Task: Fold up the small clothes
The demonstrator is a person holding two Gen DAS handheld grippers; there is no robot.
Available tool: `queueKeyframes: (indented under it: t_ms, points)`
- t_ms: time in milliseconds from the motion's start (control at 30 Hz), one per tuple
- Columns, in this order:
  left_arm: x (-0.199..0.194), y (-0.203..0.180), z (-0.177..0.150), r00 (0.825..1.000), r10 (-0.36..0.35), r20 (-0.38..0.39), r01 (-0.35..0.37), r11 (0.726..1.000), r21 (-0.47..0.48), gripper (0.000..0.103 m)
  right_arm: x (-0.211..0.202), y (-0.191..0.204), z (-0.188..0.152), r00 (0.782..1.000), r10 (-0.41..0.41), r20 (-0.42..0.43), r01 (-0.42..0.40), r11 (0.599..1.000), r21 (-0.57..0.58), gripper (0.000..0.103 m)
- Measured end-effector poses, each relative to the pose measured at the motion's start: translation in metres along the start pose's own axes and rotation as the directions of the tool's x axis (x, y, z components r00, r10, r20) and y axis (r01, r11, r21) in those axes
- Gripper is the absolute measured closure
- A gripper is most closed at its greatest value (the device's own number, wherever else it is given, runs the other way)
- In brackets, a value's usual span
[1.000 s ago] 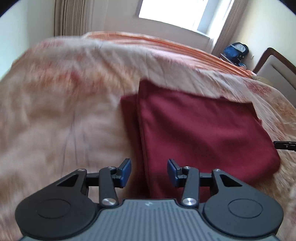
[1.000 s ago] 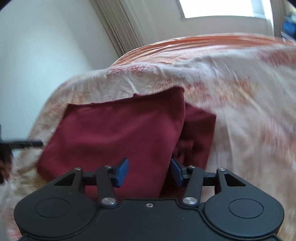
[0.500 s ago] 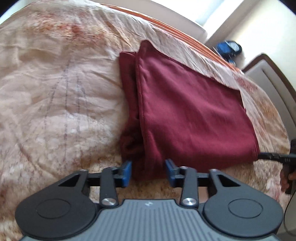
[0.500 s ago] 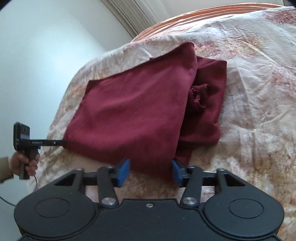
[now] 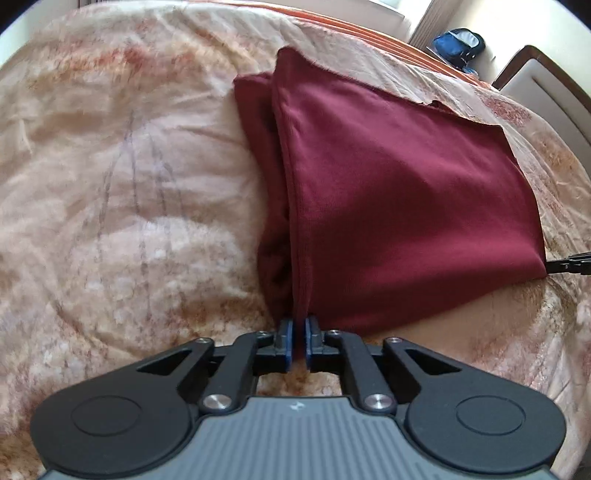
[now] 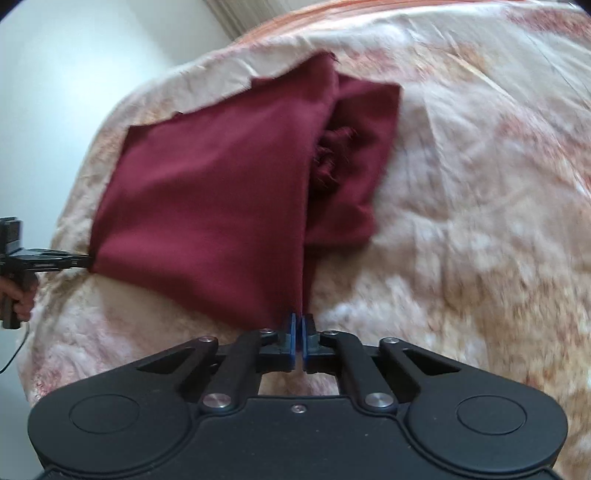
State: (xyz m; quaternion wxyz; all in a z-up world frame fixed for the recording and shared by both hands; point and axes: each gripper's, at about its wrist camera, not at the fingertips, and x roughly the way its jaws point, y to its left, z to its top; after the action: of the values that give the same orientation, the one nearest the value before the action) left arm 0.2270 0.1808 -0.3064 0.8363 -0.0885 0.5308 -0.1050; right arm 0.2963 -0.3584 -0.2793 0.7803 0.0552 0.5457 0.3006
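A dark red folded garment [image 5: 399, 192] lies on the bedspread [image 5: 110, 184], with a narrower layer sticking out along its left side. In the left wrist view my left gripper [image 5: 297, 325] is at the garment's near corner. Its jaws are closing, and the blue pads pinch the cloth edge between them. My right gripper [image 6: 298, 323] is shut on the other near corner of the garment [image 6: 221, 192]. Each gripper also shows in the other's view: the right one [image 5: 569, 264] at the garment's right corner, the left one [image 6: 55, 258] at its left corner.
The bedspread is cream with an orange-pink pattern and has an orange striped band [image 5: 369, 29] at the far end. A blue bag [image 5: 460, 42] and a wooden headboard [image 5: 546, 81] stand beyond the bed. A hand [image 6: 16, 295] holds the left gripper's handle.
Both grippers have come down to the garment's near corners, and their jaws have narrowed from wide apart to pinching the cloth.
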Motion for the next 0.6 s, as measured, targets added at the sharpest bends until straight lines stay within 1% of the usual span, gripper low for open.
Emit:
queueKeyframes:
  t_ms: [33, 67, 100, 133, 200, 233, 267, 300, 333, 433, 500, 533, 567, 600]
  points:
    - [-0.005, -0.005, 0.001, 1.0, 0.017, 0.015, -0.017, 1.0, 0.015, 0.078, -0.005, 0.003, 0.001, 1.0, -0.004, 0.019, 0.004, 1.0, 0.002, 0.085]
    - [-0.011, -0.007, 0.001, 0.999, 0.031, 0.028, -0.032, 0.999, 0.026, 0.071, -0.011, 0.007, 0.002, 0.999, -0.021, 0.04, 0.021, 1.0, -0.006, 0.082]
    - [-0.018, -0.009, 0.002, 0.998, 0.036, 0.047, -0.037, 0.999, 0.032, 0.06, -0.018, 0.013, 0.004, 0.997, -0.035, 0.064, 0.036, 0.999, -0.023, 0.077]
    - [-0.027, -0.011, 0.002, 0.997, 0.035, 0.073, -0.037, 0.999, 0.029, 0.054, -0.026, 0.021, 0.006, 0.994, -0.051, 0.1, 0.056, 0.997, -0.051, 0.074]
    - [-0.043, -0.016, 0.006, 0.992, 0.025, 0.12, -0.026, 1.0, 0.008, 0.051, -0.036, 0.039, 0.01, 0.985, -0.054, 0.162, 0.073, 0.991, -0.113, 0.066]
    - [-0.048, -0.021, 0.01, 0.989, 0.008, 0.146, -0.008, 1.0, 0.001, 0.048, -0.038, 0.05, 0.012, 0.981, -0.043, 0.191, 0.073, 0.986, -0.151, 0.063]
    - [-0.051, -0.027, 0.015, 0.987, -0.011, 0.163, 0.01, 1.0, 0.006, 0.045, -0.036, 0.06, 0.016, 0.979, -0.023, 0.201, 0.061, 0.981, -0.185, 0.06]
    - [-0.05, -0.033, 0.021, 0.984, -0.031, 0.173, 0.028, 0.999, 0.019, 0.039, -0.031, 0.069, 0.02, 0.98, 0.002, 0.199, 0.042, 0.976, -0.216, 0.056]
    - [-0.045, -0.042, 0.025, 0.983, -0.048, 0.178, 0.042, 0.998, 0.04, 0.036, -0.023, 0.078, 0.023, 0.982, 0.028, 0.189, 0.019, 0.97, -0.242, 0.056]
    - [-0.018, -0.064, 0.04, 0.986, -0.071, 0.153, 0.058, 0.995, 0.086, 0.036, 0.006, 0.097, 0.031, 0.988, 0.077, 0.132, -0.034, 0.953, -0.302, 0.055]
    - [0.003, -0.072, 0.047, 0.991, -0.065, 0.118, 0.057, 0.996, 0.069, 0.036, 0.021, 0.104, 0.033, 0.99, 0.095, 0.106, -0.056, 0.945, -0.323, 0.055]
    - [0.016, -0.073, 0.052, 0.994, -0.066, 0.085, 0.061, 0.997, 0.051, 0.036, 0.028, 0.105, 0.034, 0.991, 0.096, 0.089, -0.062, 0.942, -0.33, 0.055]
    - [0.025, -0.074, 0.054, 0.997, -0.052, 0.063, 0.049, 0.998, 0.042, 0.036, 0.034, 0.105, 0.034, 0.993, 0.089, 0.071, -0.06, 0.94, -0.337, 0.055]
    - [0.033, -0.073, 0.054, 0.999, -0.021, 0.041, 0.02, 0.999, 0.035, 0.036, 0.039, 0.104, 0.032, 0.996, 0.069, 0.054, -0.046, 0.937, -0.347, 0.052]
